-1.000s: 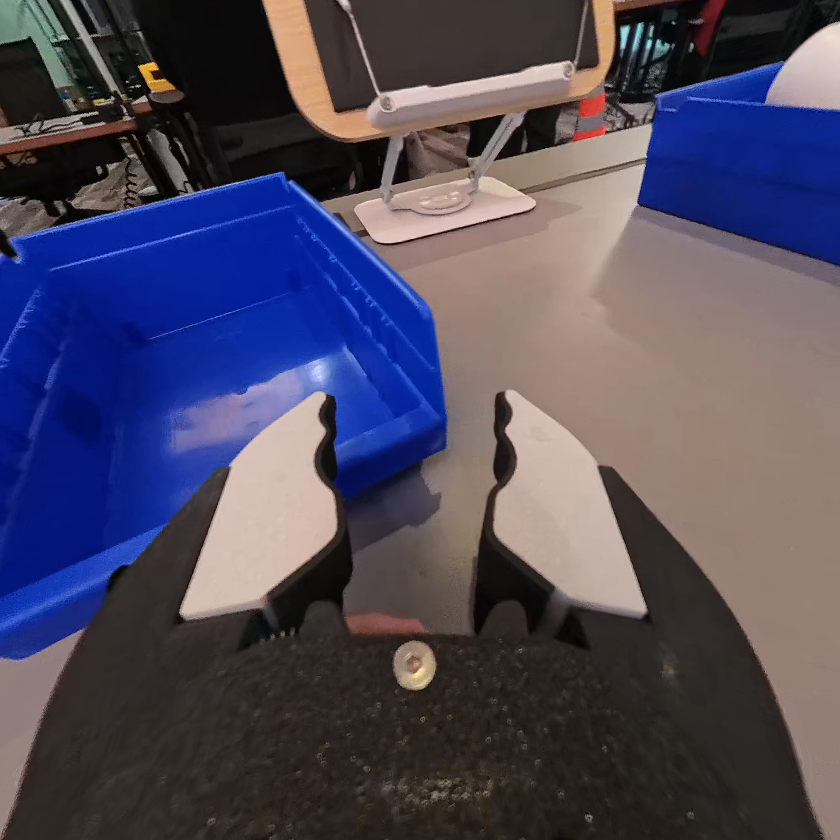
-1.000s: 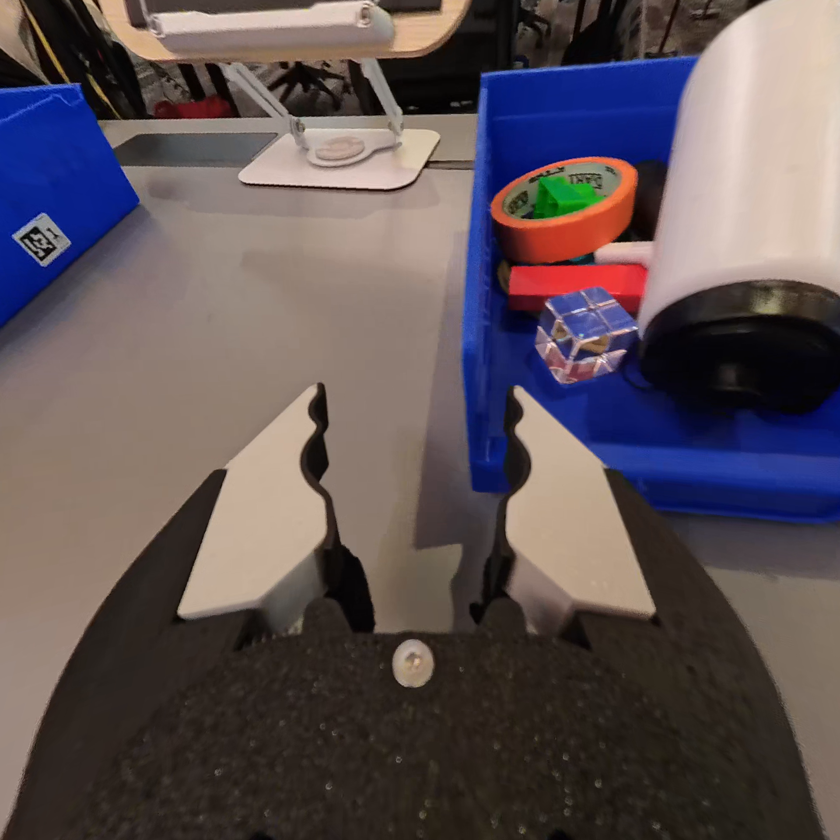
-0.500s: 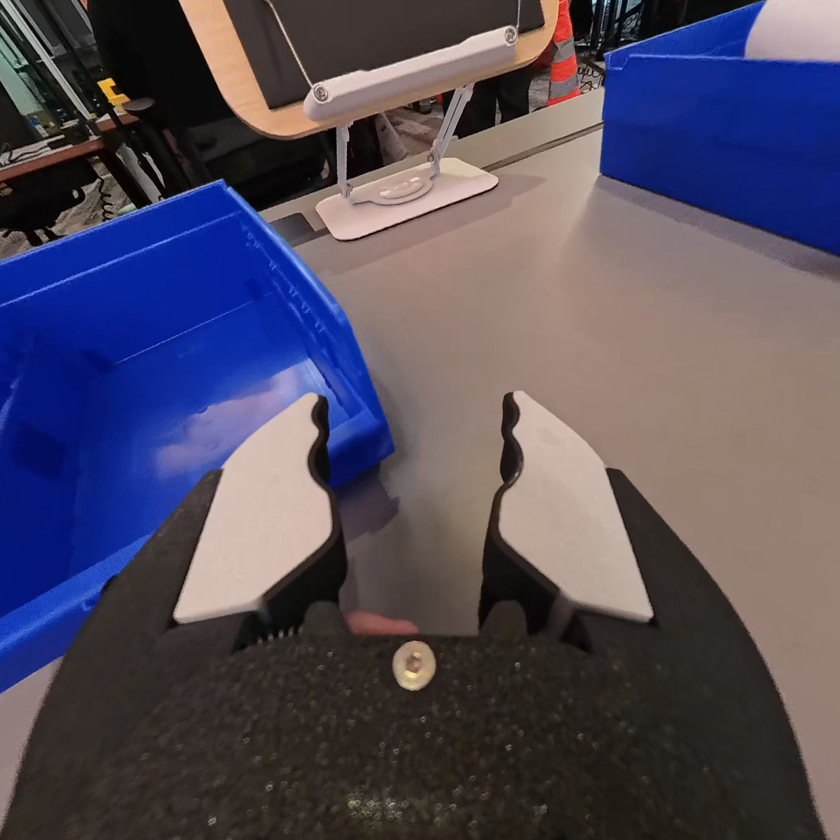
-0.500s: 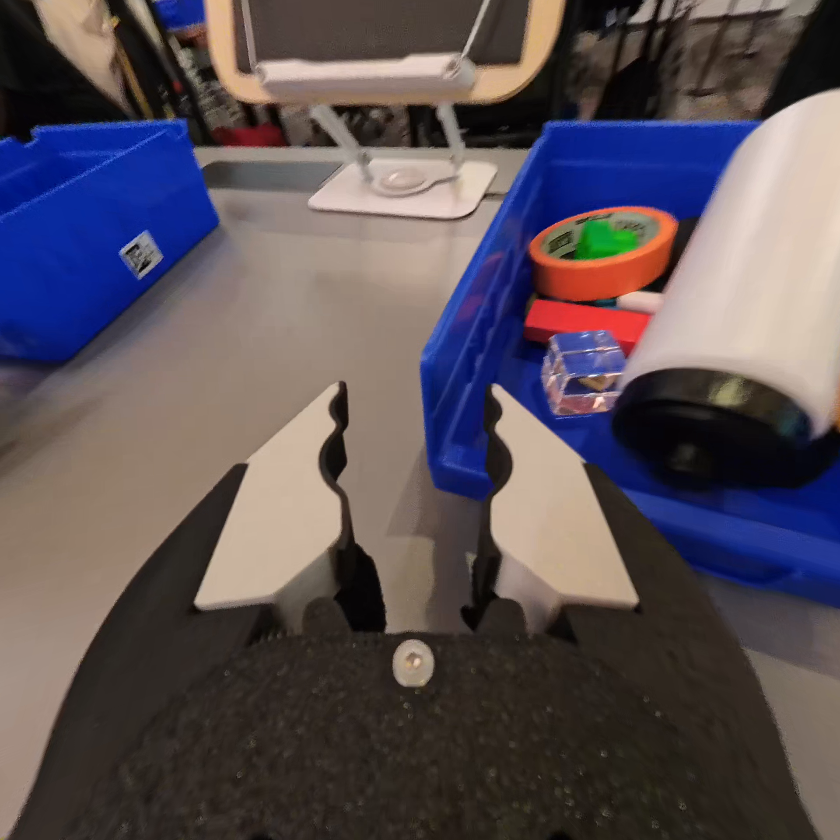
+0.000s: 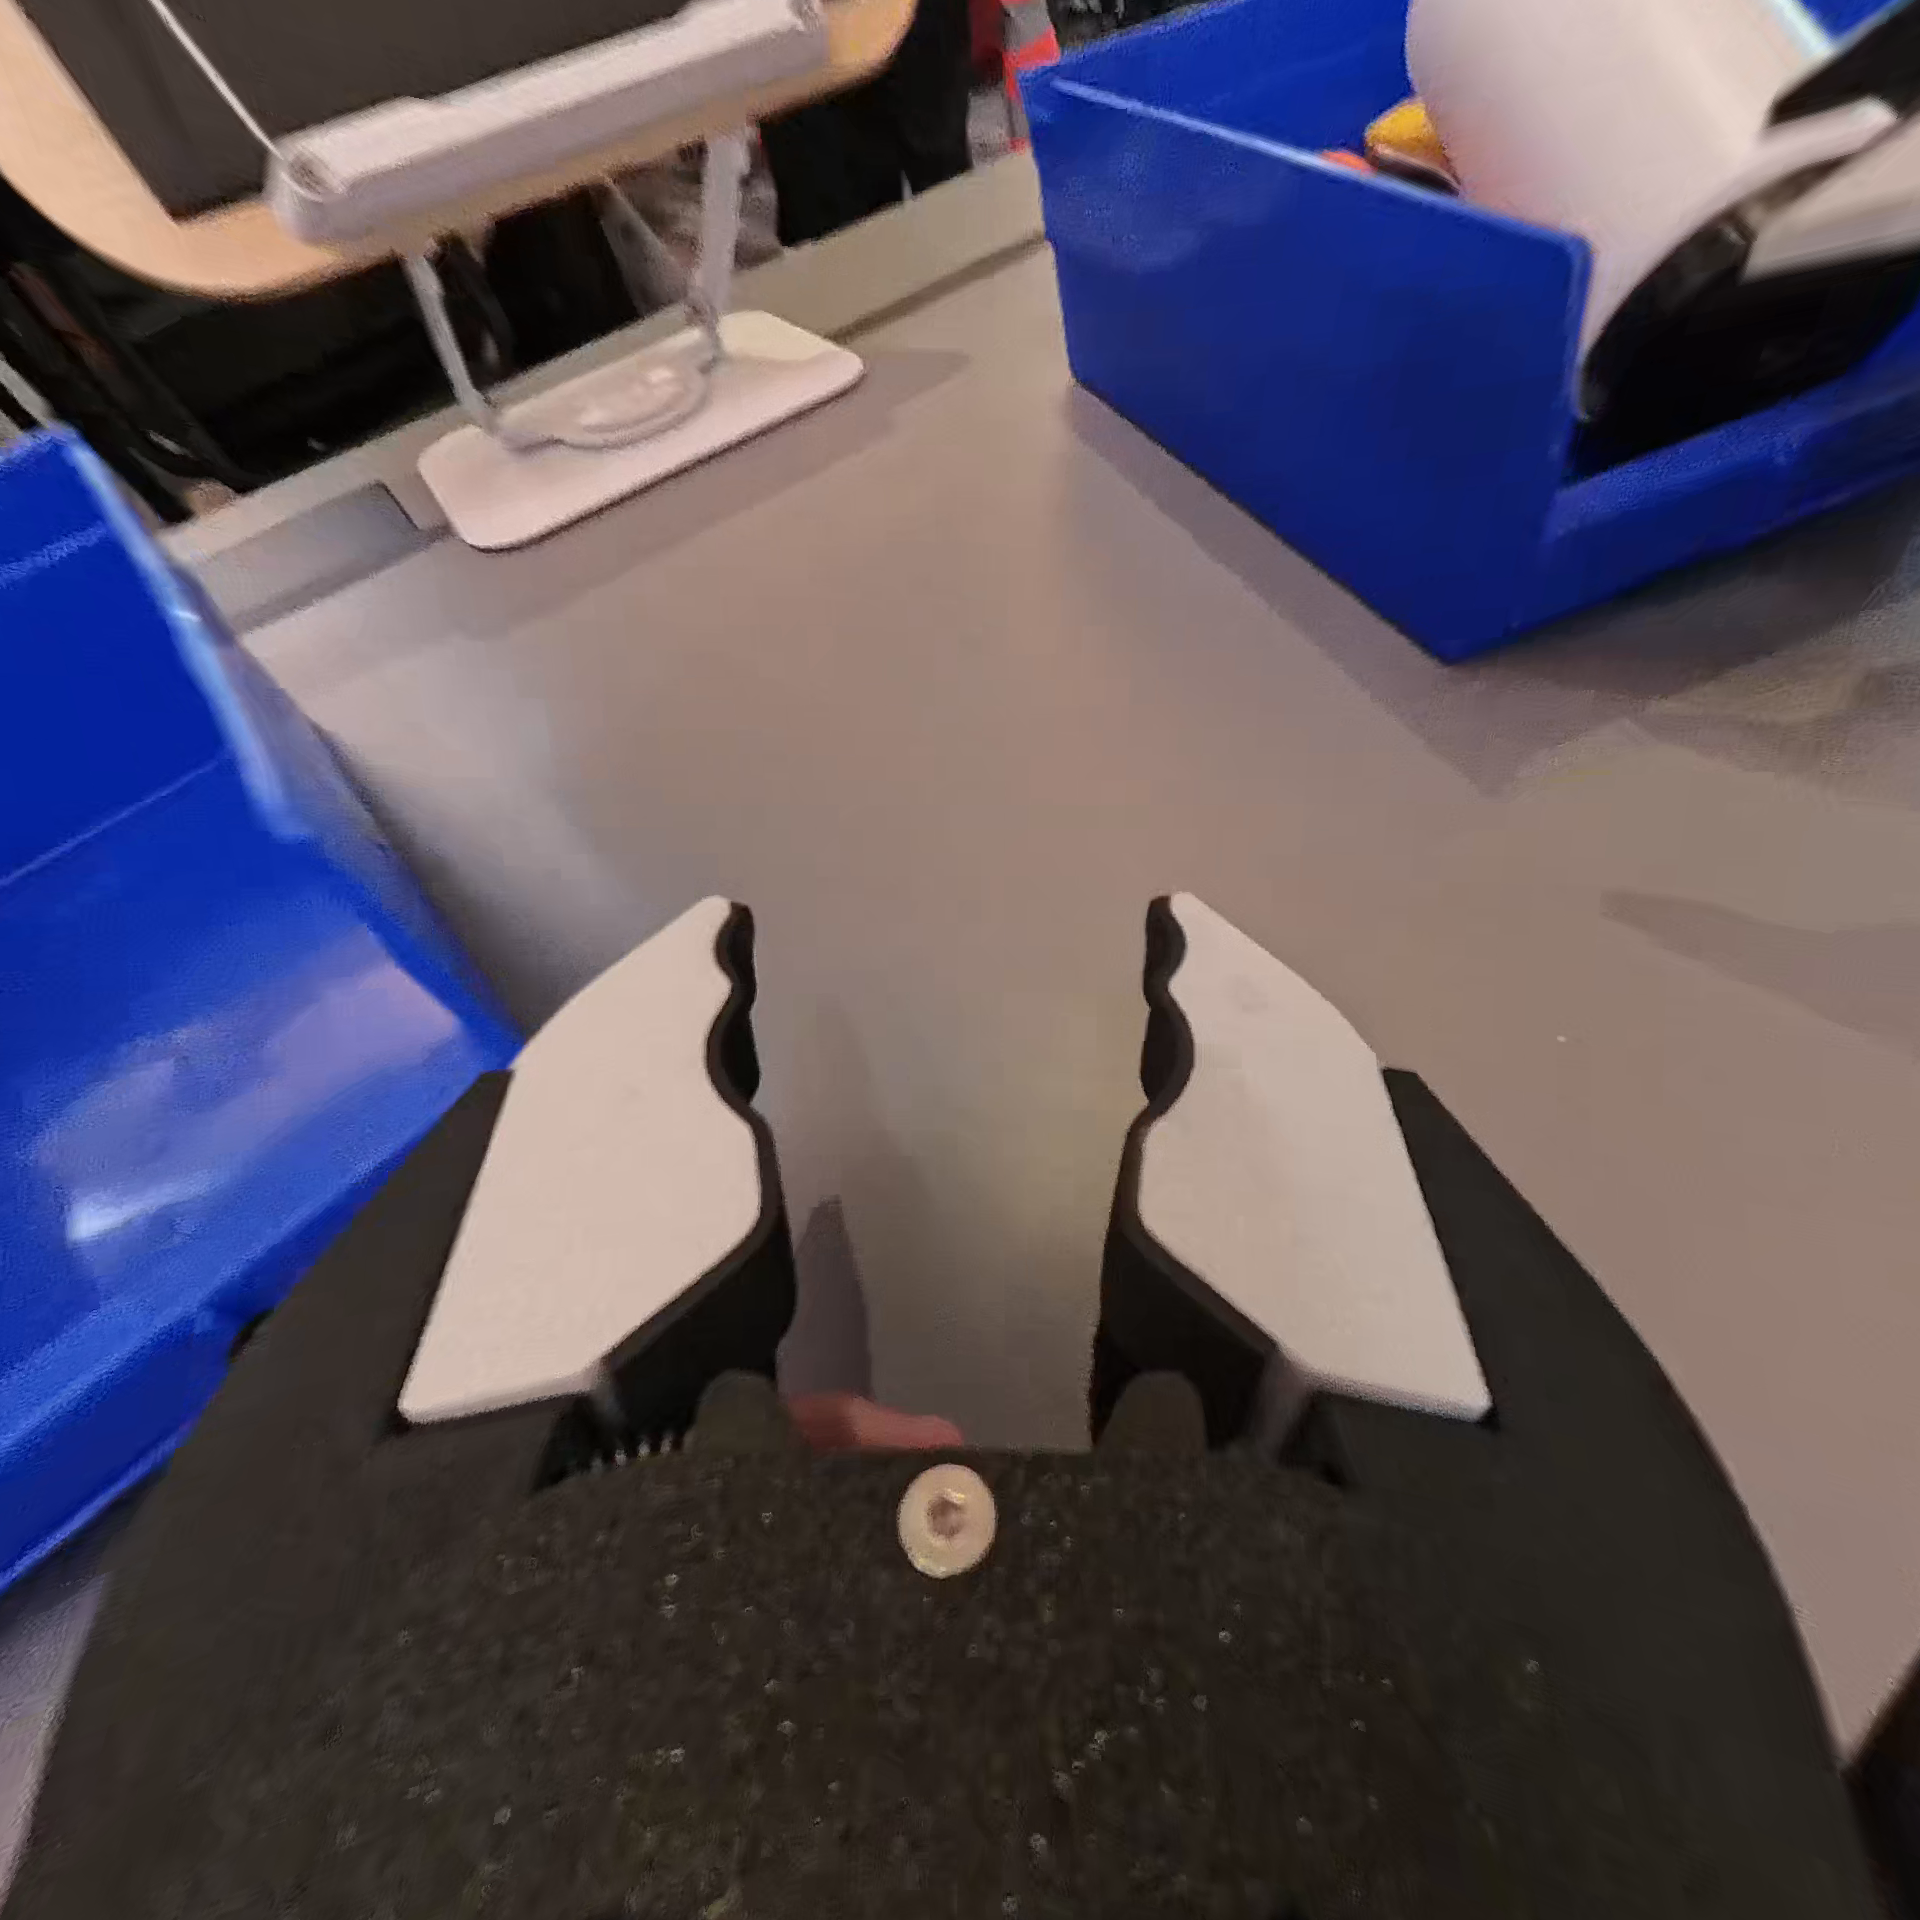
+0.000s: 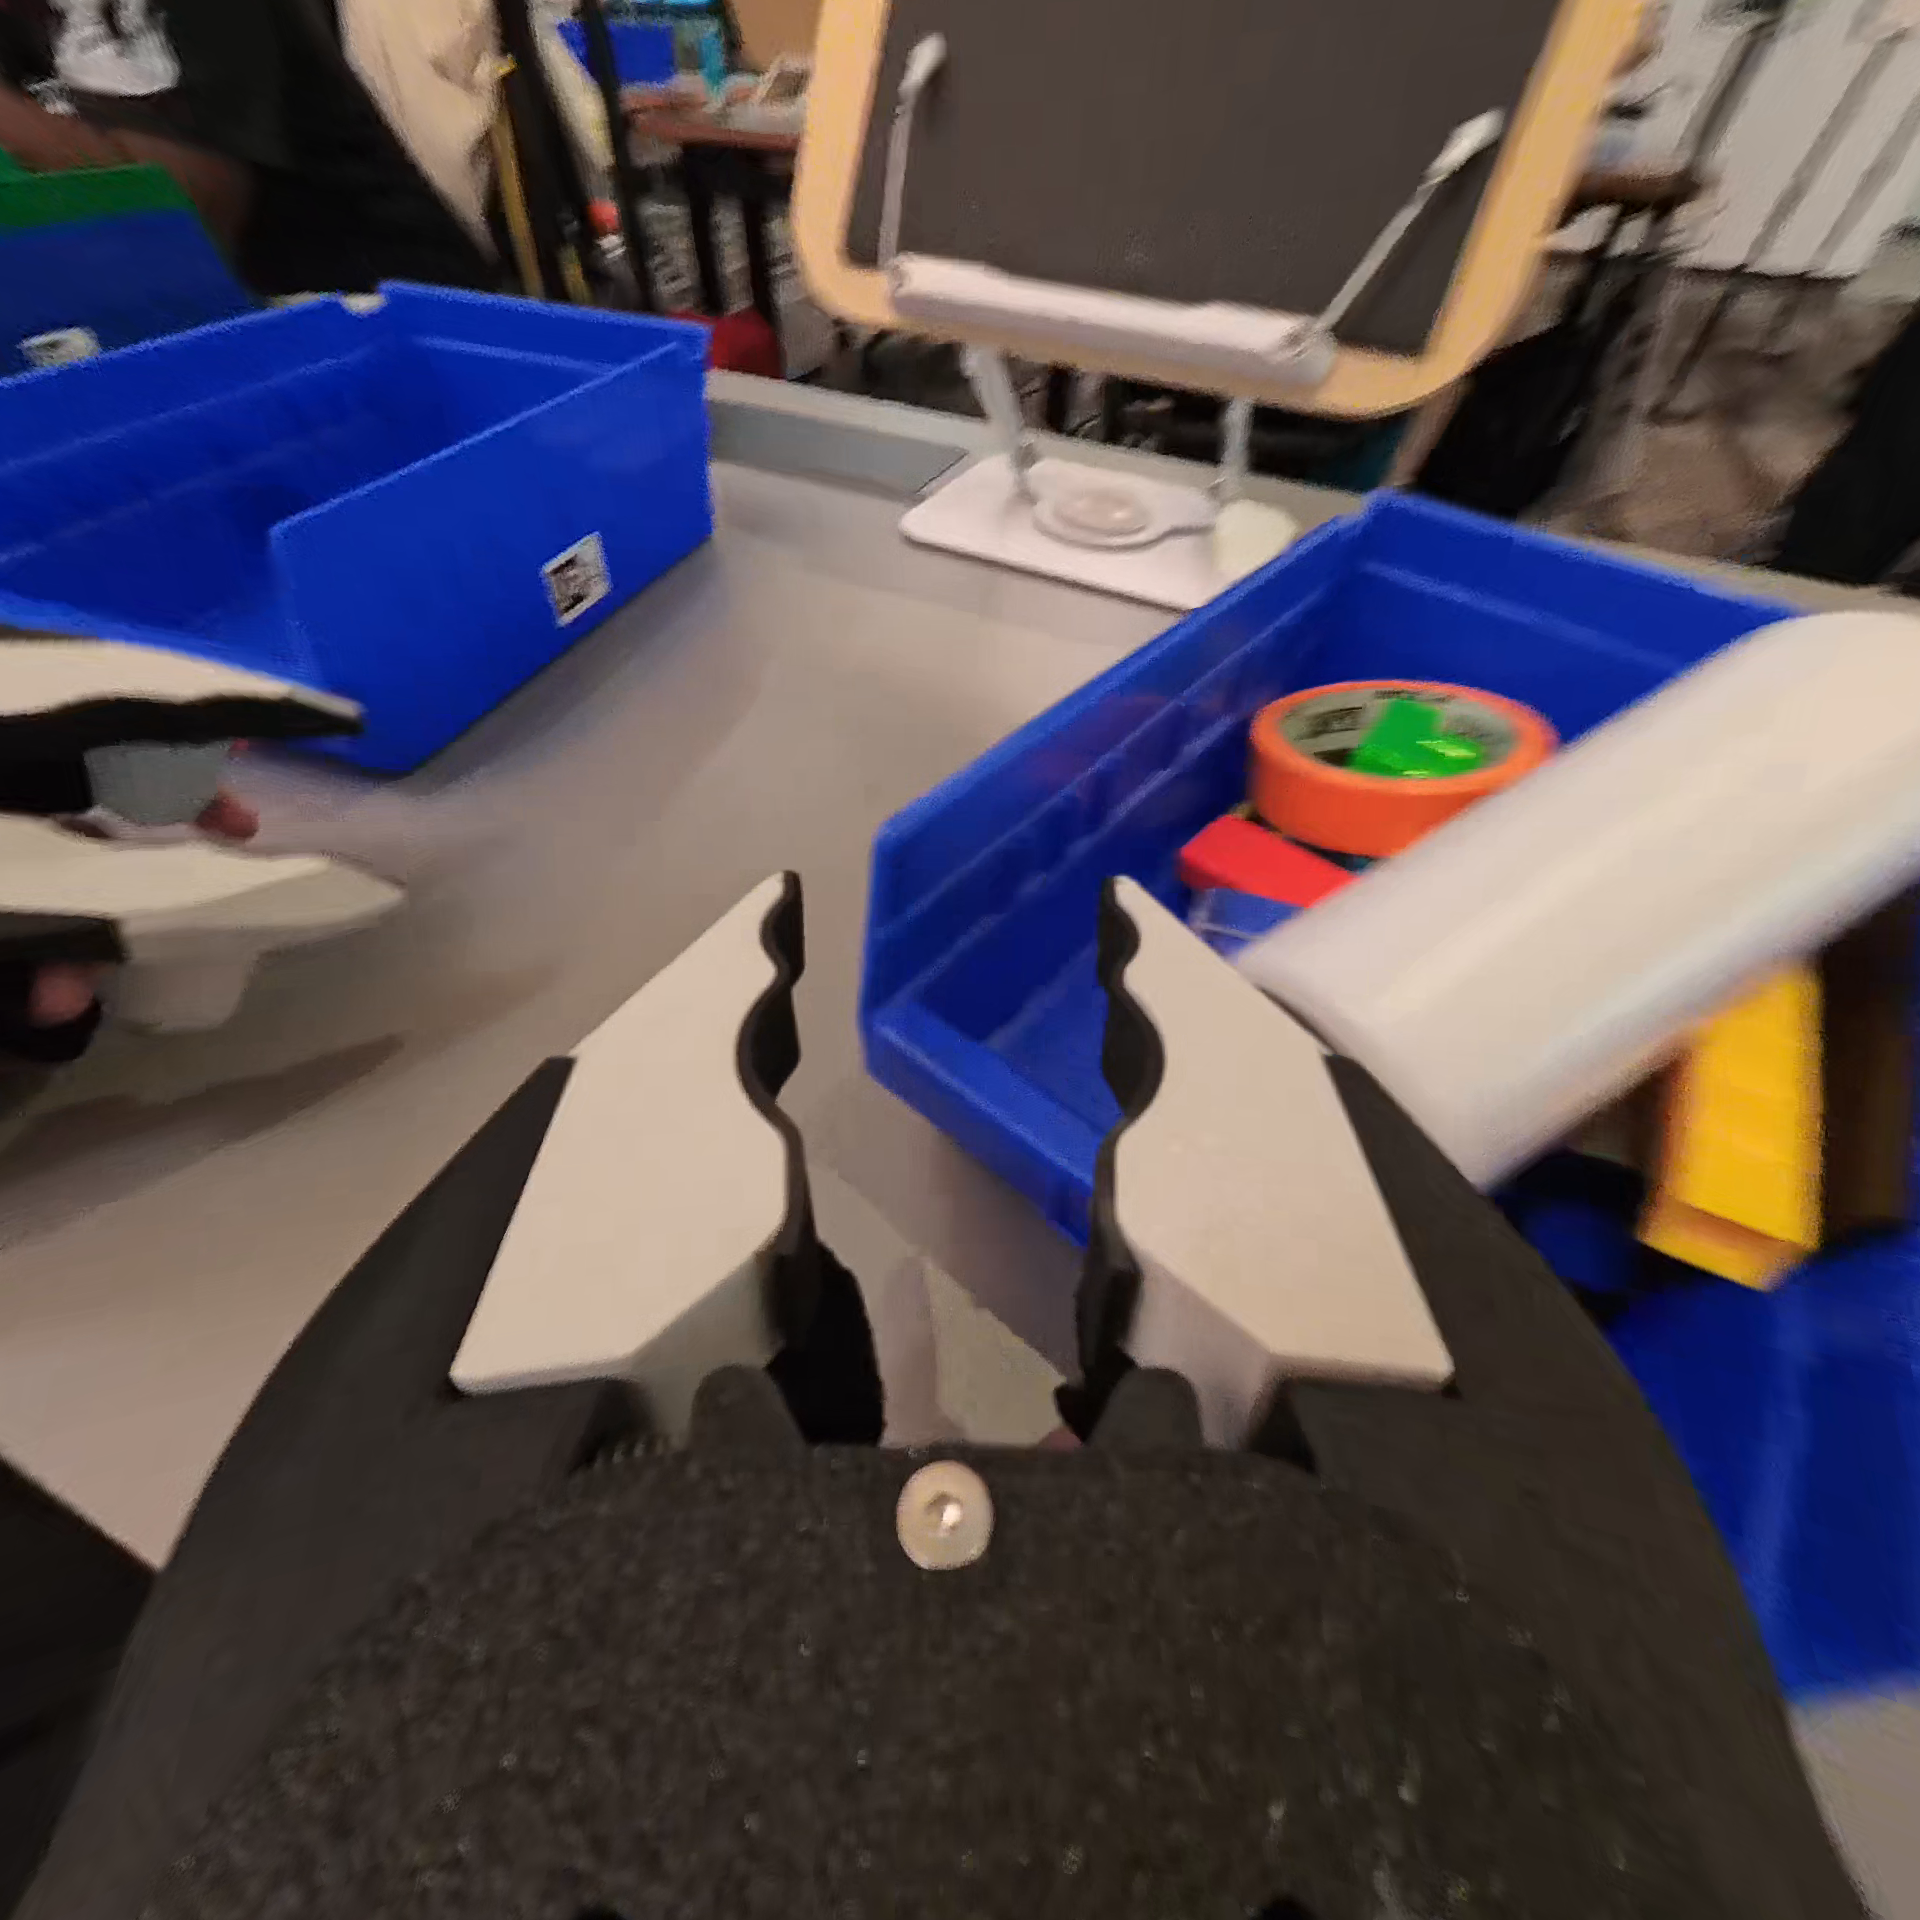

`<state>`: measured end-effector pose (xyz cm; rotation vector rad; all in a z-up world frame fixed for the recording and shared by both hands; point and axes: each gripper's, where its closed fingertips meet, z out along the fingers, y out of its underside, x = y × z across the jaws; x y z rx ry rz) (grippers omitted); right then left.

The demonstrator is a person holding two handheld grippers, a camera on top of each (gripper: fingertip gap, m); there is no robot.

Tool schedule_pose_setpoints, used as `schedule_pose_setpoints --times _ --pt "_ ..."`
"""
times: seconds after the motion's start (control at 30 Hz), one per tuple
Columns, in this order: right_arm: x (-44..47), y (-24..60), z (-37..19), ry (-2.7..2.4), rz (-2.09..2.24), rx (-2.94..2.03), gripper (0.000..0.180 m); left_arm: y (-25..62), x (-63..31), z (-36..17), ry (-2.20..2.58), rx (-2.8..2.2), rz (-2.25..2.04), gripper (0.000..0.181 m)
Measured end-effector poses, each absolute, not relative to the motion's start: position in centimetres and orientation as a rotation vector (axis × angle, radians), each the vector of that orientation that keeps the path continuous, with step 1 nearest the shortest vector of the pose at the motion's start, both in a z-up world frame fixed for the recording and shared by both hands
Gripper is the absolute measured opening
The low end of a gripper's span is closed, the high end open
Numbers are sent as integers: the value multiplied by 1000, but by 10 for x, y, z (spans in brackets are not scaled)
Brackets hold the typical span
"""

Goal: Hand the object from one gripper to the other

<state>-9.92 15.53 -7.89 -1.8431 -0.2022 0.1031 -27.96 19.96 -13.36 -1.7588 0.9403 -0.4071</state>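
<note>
My left gripper [image 5: 951, 914] is open and empty over the grey table [image 5: 1039, 675], between two blue bins. It also shows at the left edge of the right wrist view [image 6: 369, 800], open. My right gripper [image 6: 951, 888] is open and empty, just left of the front corner of the right blue bin [image 6: 935, 894]. That bin holds an orange tape roll [image 6: 1392, 800] with a green block [image 6: 1413, 748] inside it, a red block [image 6: 1257, 862], a yellow block [image 6: 1745, 1122] and a large white cylinder [image 6: 1579, 904]. The bin [image 5: 1309, 343] and cylinder [image 5: 1558, 135] also show in the left wrist view.
A second blue bin [image 5: 156, 987] sits at the left, with nothing visible in it [image 6: 436, 540]. A wood-framed dark panel on a white stand [image 6: 1101, 520] is at the table's back edge. Chairs and other furniture lie behind the table.
My left gripper has moved right, away from the left bin toward the table's middle. My right gripper has turned left and risen, its jaws a little narrower; the left gripper has come into its view.
</note>
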Motion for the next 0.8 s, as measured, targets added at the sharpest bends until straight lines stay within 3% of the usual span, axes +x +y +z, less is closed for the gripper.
schedule_pose_setpoints --times 0.23,0.43,0.53,0.6,0.7,0.8 --pt "44 109 -75 283 -274 -1784 56 159 -204 -127 978 -1753 -630 66" --pt "80 109 -142 441 -100 -1996 56 163 -112 -114 918 -1749 -578 54" --pt "78 116 -139 421 -114 -1970 41 187 -92 -124 871 -1802 -410 40" --pt "76 120 -136 434 -136 -1954 16 196 -88 -129 819 -1834 -394 26" --pt "82 122 -135 443 -220 -1972 4 207 -92 -129 720 -1904 -497 15" --pt "71 126 -132 418 -251 -1972 3 213 -102 -129 765 -1888 -426 5"
